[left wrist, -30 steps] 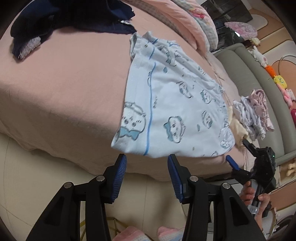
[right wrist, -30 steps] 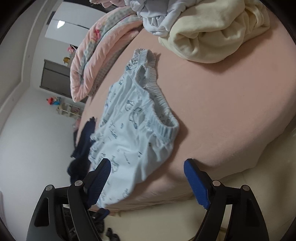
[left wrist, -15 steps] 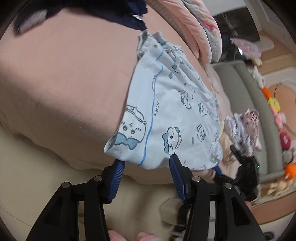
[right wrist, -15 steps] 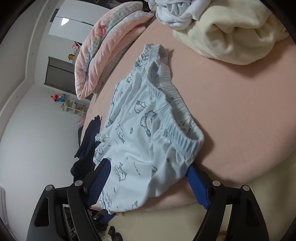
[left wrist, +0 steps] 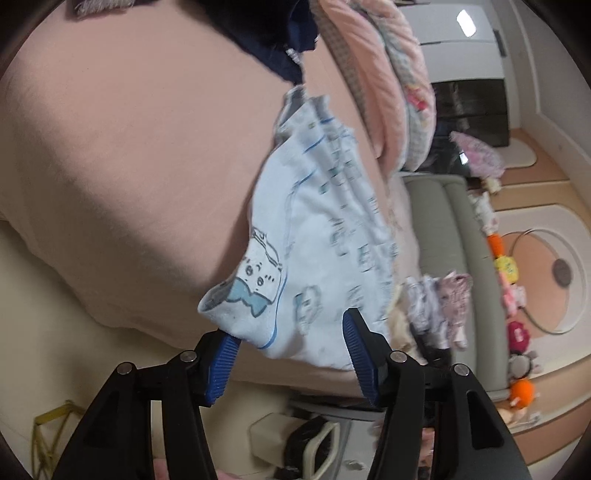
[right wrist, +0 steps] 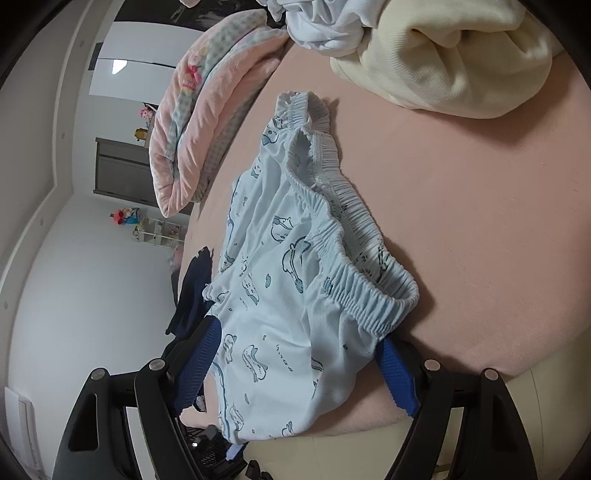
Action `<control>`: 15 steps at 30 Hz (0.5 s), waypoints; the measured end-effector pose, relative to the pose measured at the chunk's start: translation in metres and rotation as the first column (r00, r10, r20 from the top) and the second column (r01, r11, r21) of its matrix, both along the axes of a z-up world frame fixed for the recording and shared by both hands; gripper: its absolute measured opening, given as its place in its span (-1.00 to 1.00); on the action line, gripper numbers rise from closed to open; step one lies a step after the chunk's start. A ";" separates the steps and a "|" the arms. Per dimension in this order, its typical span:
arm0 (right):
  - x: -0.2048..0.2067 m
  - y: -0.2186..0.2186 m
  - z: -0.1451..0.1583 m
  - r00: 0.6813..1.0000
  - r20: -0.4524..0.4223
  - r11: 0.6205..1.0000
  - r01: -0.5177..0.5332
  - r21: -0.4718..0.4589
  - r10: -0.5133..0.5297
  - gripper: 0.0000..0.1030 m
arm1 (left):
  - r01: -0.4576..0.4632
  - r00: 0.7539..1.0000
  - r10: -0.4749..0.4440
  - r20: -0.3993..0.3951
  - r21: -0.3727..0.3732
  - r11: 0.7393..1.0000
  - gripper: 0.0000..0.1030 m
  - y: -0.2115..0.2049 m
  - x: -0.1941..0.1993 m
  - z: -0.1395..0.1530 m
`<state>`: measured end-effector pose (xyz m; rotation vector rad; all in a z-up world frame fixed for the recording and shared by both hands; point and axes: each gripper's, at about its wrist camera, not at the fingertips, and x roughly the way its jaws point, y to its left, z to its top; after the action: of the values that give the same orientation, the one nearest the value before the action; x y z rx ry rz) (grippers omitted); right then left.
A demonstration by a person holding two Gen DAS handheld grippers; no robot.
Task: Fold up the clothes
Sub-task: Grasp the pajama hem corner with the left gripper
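Observation:
Light blue shorts (left wrist: 314, 229) with cartoon prints lie flat on the pink bed (left wrist: 129, 147), one end draped over its front edge. My left gripper (left wrist: 290, 332) is at the leg hem; its jaws are opening, with the hem's corner between them and the left pad (left wrist: 225, 354) touching the cloth. In the right wrist view the shorts (right wrist: 280, 295) show their gathered waistband (right wrist: 354, 288). My right gripper (right wrist: 300, 338) stands wide open astride the near waistband corner, its pads not pressing on the cloth.
A navy garment (left wrist: 273, 40) lies behind the shorts. A folded pink quilt (right wrist: 192, 122) sits at the bed's far side. Cream (right wrist: 461, 55) and white (right wrist: 321, 22) clothes are heaped beyond the waistband. A grey sofa (left wrist: 443, 229) holds small folded clothes (left wrist: 439, 306).
Both grippers have closed in on the shorts. The left one rolled and its jaws widened around the hem corner. The right one now straddles the waistband corner.

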<state>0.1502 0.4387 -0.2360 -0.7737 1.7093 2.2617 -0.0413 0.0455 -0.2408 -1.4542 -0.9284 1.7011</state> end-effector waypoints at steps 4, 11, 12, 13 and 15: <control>0.002 0.000 0.000 1.000 -0.010 1.000 0.004 -0.008 -0.004 0.59 | -0.007 1.000 0.007 0.011 0.005 1.000 0.03 0.003 -0.008 -0.001; 0.004 -0.007 -0.001 1.000 -0.012 0.999 -0.006 -0.034 0.006 0.59 | 0.016 0.998 -0.021 -0.064 -0.080 0.997 0.04 0.020 -0.017 0.011; 0.004 -0.008 -0.002 1.000 -0.011 0.999 -0.007 -0.033 0.006 0.59 | 0.018 0.998 -0.022 -0.059 -0.075 0.997 0.04 0.025 -0.021 0.009; 0.003 -0.008 -0.003 1.000 -0.008 0.999 -0.007 -0.031 0.007 0.59 | 0.016 0.999 -0.020 -0.051 -0.065 0.998 0.04 0.029 -0.025 0.006; 0.002 -0.007 -0.005 1.000 -0.006 1.000 -0.006 -0.029 0.006 0.59 | -0.008 1.000 0.008 -0.007 -0.016 1.000 0.04 0.031 -0.033 -0.002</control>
<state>0.1517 0.4318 -0.2406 -0.7801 1.7482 2.2503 -0.0741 0.0768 -0.2432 -1.4563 -0.9202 1.7214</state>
